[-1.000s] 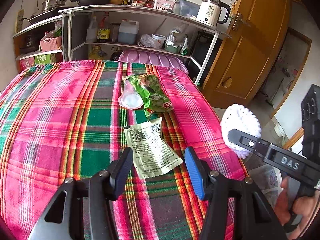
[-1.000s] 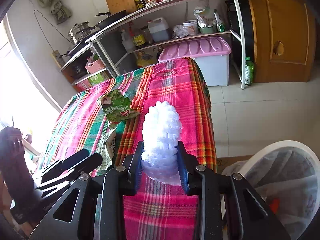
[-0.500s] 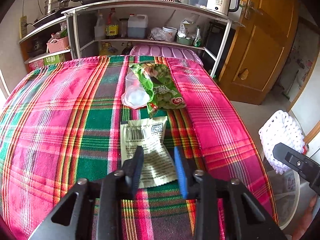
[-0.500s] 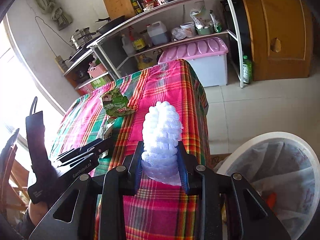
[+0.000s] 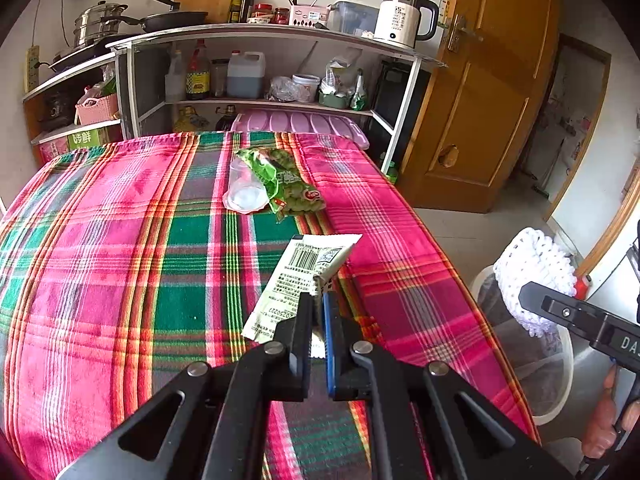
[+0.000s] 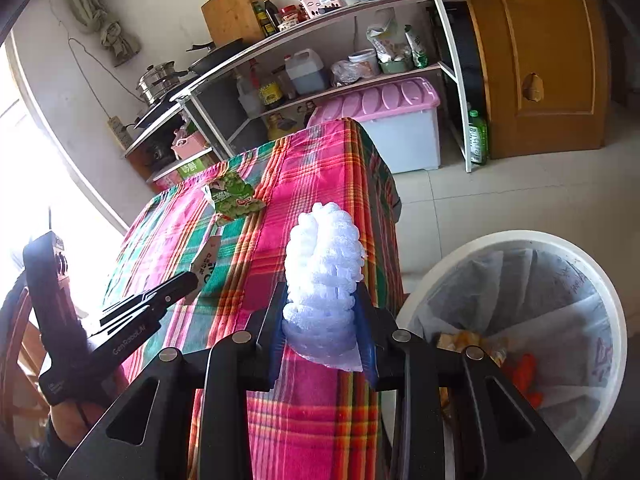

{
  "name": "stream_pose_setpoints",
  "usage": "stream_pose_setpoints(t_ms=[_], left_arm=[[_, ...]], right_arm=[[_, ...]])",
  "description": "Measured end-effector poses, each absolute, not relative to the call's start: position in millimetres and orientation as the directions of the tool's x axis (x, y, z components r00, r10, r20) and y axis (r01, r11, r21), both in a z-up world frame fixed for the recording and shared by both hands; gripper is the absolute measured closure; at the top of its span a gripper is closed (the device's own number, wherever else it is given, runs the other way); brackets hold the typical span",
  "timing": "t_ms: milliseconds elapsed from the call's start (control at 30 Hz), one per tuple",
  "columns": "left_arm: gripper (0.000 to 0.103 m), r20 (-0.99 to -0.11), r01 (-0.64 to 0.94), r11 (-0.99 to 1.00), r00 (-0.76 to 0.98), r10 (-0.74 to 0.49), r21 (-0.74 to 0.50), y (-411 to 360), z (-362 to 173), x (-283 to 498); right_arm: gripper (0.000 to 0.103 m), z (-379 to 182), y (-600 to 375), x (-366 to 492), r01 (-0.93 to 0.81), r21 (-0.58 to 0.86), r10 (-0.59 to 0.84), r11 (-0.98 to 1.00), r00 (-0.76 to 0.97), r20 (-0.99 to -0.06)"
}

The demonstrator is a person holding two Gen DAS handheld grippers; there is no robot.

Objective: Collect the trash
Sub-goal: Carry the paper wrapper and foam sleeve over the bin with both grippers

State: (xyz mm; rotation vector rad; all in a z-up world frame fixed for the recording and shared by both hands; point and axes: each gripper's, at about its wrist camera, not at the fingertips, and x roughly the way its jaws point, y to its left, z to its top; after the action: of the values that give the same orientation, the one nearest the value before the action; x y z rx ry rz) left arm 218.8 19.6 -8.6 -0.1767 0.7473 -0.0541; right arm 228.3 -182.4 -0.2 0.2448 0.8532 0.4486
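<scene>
Left hand-held gripper [image 5: 316, 320] clamped on pale wrapper [image 5: 298, 280], lifted off tabletop [image 5: 120, 260]. Right hand-held gripper [image 6: 320, 320] pinching white foam net [image 6: 324, 264] beside trash bin [image 6: 500, 240]. Carry over rim, then release; avoid early drop.

woven plaid cloth tablecloth [image 5: 120, 264]

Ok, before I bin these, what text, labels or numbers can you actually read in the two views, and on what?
"GenRobot.AI" on the left gripper body.
"DA", cut off by the frame edge, on the right gripper body.
"55" on the white kettle.
"20250221", printed upside down beside a barcode, on the pale wrapper held in the left gripper.
Green snack bag, green carton and shelf bottle labels: print too blurred to read.
</scene>
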Motion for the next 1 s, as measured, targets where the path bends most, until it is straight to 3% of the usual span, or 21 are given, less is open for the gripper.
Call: stream_pose_setpoints(t_ms=[500,1000], left_arm=[[0.098,-0.567,0.164,0.958,0.777,-0.272,-0.236,-32,35,158],[0.098,-0.563,0.292,0.926,0.736,-0.376,-0.238,-94,42,151]], right_arm=[[0.071,14,-234,169,-0.202,0.355,0.397,0.913,0.639,-0.658],[0.071,18,-279,140,-0.124,0.352,0.336,0.928,0.686,-0.645]])
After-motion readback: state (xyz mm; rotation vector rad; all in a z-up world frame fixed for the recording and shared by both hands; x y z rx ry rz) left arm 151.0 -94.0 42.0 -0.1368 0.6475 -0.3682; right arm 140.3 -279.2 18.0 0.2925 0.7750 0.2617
